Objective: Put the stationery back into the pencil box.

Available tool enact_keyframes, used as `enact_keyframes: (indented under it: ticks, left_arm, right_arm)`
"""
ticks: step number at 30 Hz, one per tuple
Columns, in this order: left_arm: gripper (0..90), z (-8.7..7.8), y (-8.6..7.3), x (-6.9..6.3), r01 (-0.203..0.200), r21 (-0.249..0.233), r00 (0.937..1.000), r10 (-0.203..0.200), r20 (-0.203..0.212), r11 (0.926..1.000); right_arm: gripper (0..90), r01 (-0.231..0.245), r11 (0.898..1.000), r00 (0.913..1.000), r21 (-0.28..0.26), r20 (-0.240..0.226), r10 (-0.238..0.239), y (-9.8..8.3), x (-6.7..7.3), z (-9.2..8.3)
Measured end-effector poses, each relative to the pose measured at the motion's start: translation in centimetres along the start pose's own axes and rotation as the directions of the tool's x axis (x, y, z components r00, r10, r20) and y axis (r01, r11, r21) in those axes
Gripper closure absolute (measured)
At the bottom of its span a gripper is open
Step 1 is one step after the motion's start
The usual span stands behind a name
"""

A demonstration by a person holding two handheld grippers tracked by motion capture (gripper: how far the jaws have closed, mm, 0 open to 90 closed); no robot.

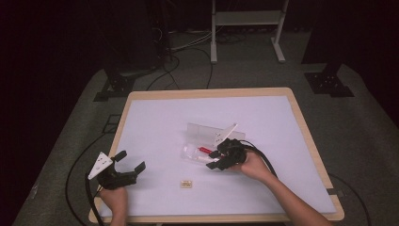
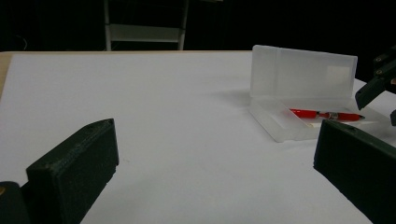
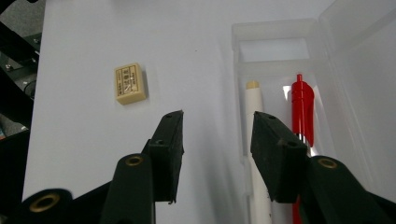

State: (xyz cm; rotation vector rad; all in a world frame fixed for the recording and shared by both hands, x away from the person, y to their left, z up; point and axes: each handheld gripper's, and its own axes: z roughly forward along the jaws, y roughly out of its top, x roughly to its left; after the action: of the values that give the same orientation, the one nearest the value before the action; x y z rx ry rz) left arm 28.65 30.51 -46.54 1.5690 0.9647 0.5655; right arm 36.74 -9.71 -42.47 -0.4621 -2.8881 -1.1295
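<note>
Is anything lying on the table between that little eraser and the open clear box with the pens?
Nothing visible does. The eraser lies alone on the white table, and only bare surface separates it from the clear pencil case. The right gripper hangs open beside the case, above its near wall.

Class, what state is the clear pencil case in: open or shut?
Open: the pencil case's lid stands upright behind the tray, showing the red pen inside.

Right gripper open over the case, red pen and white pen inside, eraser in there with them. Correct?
Not quite. The eraser is not in the case; it lies on the table beside it, as the right gripper view shows. The rest holds: the right gripper is open over the case's edge, with the red pen and white pen inside.
</note>
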Motion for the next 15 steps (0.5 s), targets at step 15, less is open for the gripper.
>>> enact_keyframes:
  ticks: [15]
  left_arm:
    - [0.0,0.0,0.0,0.0,0.0,0.0,1.0,0.0,0.0,1.0]
  right_arm:
    - [49.6,0.038,0.999,0.9989,0.009,-0.027,-0.038,0.7,1.5,0.8]
